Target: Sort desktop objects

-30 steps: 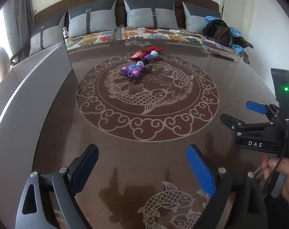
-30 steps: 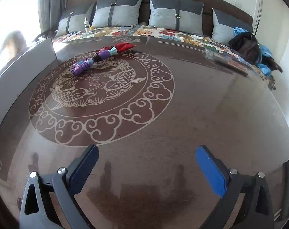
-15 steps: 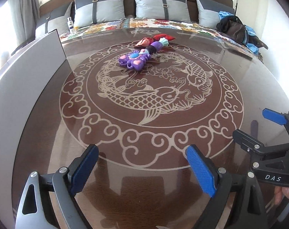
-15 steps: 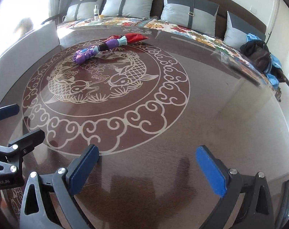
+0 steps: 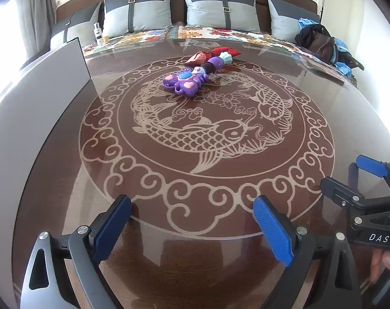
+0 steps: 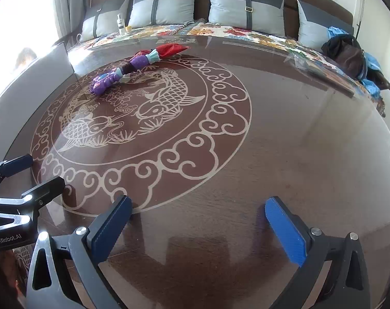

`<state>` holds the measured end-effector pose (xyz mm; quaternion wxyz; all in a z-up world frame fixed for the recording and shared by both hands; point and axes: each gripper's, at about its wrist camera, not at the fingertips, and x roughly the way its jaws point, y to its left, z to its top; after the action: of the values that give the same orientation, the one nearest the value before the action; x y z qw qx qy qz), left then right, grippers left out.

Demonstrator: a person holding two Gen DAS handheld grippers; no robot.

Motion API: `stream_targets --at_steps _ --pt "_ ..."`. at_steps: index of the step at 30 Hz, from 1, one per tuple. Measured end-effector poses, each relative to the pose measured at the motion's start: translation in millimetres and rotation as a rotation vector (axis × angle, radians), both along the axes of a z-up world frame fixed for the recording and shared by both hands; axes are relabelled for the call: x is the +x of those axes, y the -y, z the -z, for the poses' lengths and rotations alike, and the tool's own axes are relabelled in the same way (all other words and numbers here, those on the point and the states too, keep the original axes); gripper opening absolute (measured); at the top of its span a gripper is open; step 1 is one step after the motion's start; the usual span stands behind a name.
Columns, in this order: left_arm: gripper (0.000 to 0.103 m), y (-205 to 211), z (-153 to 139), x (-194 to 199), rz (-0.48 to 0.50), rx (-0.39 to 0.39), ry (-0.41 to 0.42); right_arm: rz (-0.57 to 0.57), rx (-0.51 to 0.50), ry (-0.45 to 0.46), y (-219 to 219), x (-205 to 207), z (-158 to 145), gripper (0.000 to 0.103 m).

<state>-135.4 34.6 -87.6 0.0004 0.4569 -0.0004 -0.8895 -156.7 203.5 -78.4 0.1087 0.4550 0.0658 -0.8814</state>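
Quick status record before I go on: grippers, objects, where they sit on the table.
left gripper: open, empty, near edge of table
right gripper: open, empty, beside the left one
purple toy wand: lying flat at far side of the fish inlay
red cloth: touching the wand's far end
table: dark glossy wood
grey panel: along the left edge

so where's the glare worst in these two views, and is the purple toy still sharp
Left wrist: window blows out the upper left, sheen along the glass table far edge; purple toy sharp. Right wrist: same blowout upper left, table reflects cushions; toy smaller, still clear.
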Motion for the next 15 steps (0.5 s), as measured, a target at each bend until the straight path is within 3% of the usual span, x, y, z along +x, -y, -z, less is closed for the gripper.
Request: stream_targets --at_steps 3,15 --pt "0.103 -1.8 1.2 -2.4 0.006 -0.001 0.006 0.0 0.0 -0.001 0.0 0.0 0.1 0.103" --pt "0.103 -3.2 2.1 -3.7 0.004 0.0 0.003 -0.001 0.0 0.0 -1.0 0.0 0.1 0.103"
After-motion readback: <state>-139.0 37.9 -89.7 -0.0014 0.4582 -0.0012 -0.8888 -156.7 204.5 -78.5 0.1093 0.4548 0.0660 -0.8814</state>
